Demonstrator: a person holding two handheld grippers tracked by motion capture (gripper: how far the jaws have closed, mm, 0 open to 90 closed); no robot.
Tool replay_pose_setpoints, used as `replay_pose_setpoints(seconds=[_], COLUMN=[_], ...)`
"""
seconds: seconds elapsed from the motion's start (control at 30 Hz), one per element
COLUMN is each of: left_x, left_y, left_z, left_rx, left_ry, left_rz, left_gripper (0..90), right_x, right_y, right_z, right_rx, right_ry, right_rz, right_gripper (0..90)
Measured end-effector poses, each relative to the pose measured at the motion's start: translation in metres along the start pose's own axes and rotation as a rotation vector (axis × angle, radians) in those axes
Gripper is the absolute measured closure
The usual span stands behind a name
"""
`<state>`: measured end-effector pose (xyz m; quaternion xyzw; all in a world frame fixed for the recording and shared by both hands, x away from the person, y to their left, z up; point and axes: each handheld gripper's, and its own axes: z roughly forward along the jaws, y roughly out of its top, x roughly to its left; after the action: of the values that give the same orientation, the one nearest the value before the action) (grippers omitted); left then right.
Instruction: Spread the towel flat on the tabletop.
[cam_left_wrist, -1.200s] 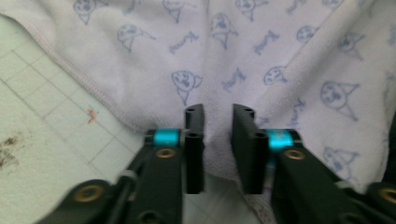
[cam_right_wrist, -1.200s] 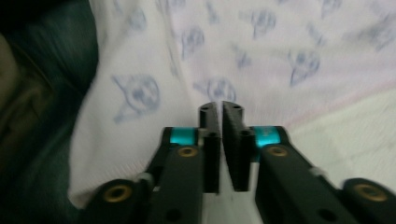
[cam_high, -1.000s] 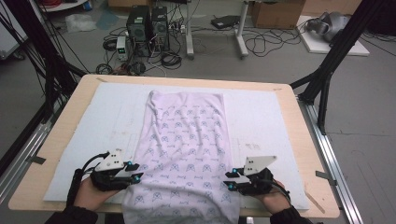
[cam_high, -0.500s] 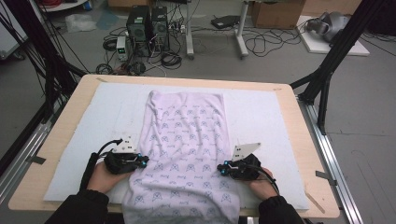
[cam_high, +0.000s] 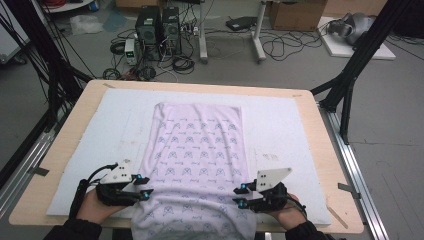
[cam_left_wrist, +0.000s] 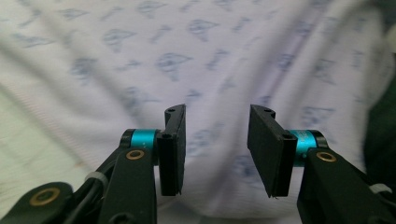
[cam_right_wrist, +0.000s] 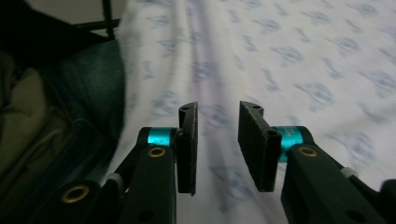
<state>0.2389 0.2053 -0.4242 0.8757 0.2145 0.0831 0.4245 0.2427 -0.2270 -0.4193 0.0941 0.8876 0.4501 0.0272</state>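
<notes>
A pale lilac patterned garment (cam_high: 196, 160) lies spread lengthwise down the middle of a white mat (cam_high: 280, 125) on the wooden surface (cam_high: 330, 165), its near end draped over the front edge toward the person. The left hand-held gripper (cam_high: 145, 186) sits at the garment's left border near that edge, jaws parted with nothing between them; the left gripper view shows cloth behind the gap, not in it. The right hand-held gripper (cam_high: 239, 196) sits at the right border, its jaws also apart, somewhat narrower, and likewise empty. Judged risk: if either closes from this position it may catch only the top layer, or take in the mat with the cloth, since the fabric lies flat against it. An uneven grip between the two sides would skew the garment when lifted or folded. The overhanging end is unsupported, and any pull toward the person could drag the whole piece off the surface. Fabric thickness at the borders cannot be determined.
</notes>
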Motion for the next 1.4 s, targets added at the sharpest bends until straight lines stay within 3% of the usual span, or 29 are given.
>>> replay_pose_setpoints(seconds=[0.13,0.2,0.23,0.27,0.3,0.33,0.47,0.5,0.53,0.6,0.67,0.7,0.8,0.93,0.97,1.0,1.07,1.1,1.17,1.2,1.27,1.3,1.33,1.4], left_x=[-0.013,-0.015,-0.017,-0.017,-0.016,-0.016,-0.021,-0.026,-0.032,-0.039,-0.038,-0.033,-0.018,-0.014,-0.014,-0.014,-0.014,-0.014,-0.017,-0.020,-0.024,-0.023,-0.020,-0.008], left_y=[0.001,-0.001,-0.003,-0.004,-0.004,-0.004,-0.008,-0.010,-0.011,-0.012,-0.011,-0.011,-0.014,-0.023,-0.024,-0.024,-0.024,-0.024,-0.026,-0.028,-0.030,-0.030,-0.029,-0.024], left_z=[0.013,0.020,0.024,0.023,0.022,0.021,0.012,0.007,0.000,-0.012,-0.017,-0.017,-0.014,0.000,0.000,-0.001,-0.001,-0.002,-0.006,-0.010,-0.022,-0.027,-0.030,-0.031], left_rx=[0.028,0.069,0.084,0.069,0.074,0.077,0.083,0.064,0.049,0.016,0.019,0.024,0.032,0.073,0.058,0.056,0.063,0.064,0.068,0.065,0.033,0.019,0.008,0.000], left_ry=[-0.062,-0.091,-0.084,-0.080,-0.090,-0.089,-0.117,-0.139,-0.151,-0.162,-0.102,-0.086,-0.044,-0.030,-0.018,-0.018,-0.028,-0.026,-0.035,-0.041,-0.066,-0.045,0.000,0.040], left_rz=[0.030,0.049,0.064,0.074,0.062,0.061,0.067,0.062,0.075,0.097,0.092,0.082,0.049,0.040,0.052,0.047,0.034,0.033,0.031,0.039,0.042,0.039,0.040,0.006], left_gripper=[56.6,64.2,70.7,75.3,84.9,85.5,86.8,86.8,86.8,84.6,65.1,59.8,55.2,59.3,62.8,73.8,86.9,87.9,88.5,88.5,88.2,86.9,76.9,66.5], right_x=[0.009,0.010,0.010,0.010,0.011,0.010,0.013,0.017,0.023,0.032,0.030,0.027,0.009,-0.005,-0.006,-0.006,-0.006,-0.007,-0.005,-0.004,0.002,0.003,0.001,-0.007], right_y=[0.000,-0.002,-0.003,-0.005,-0.007,-0.007,-0.009,-0.009,-0.008,-0.005,-0.001,0.000,-0.004,-0.020,-0.022,-0.023,-0.023,-0.022,-0.022,-0.023,-0.024,-0.024,-0.022,-0.018], right_z=[0.017,0.026,0.030,0.034,0.035,0.035,0.033,0.031,0.027,0.014,0.004,0.002,0.002,0.007,0.008,0.011,0.012,0.012,0.012,0.010,0.003,-0.002,-0.005,-0.007], right_rx=[0.042,0.077,0.102,0.126,0.119,0.118,0.117,0.107,0.085,0.012,-0.028,-0.003,0.028,0.090,0.106,0.118,0.116,0.119,0.119,0.121,0.094,0.069,0.050,0.053], right_ry=[0.057,0.063,0.062,0.065,0.065,0.083,0.149,0.202,0.245,0.280,0.230,0.164,0.042,-0.031,-0.039,-0.047,-0.047,-0.027,0.000,0.043,0.052,0.053,0.041,-0.041], right_rz=[-0.024,-0.027,-0.026,-0.025,-0.026,-0.015,-0.009,-0.007,-0.013,-0.052,-0.037,-0.037,-0.017,0.028,0.036,0.036,0.038,0.039,0.040,0.038,0.022,0.033,0.040,0.046], right_gripper=[62.6,64.0,67.2,73.7,82.7,85.7,87.6,87.8,87.7,85.4,79.1,71.5,65.0,59.8,59.9,62.3,76.9,87.0,88.8,89.1,88.9,87.9,85.8,74.4])
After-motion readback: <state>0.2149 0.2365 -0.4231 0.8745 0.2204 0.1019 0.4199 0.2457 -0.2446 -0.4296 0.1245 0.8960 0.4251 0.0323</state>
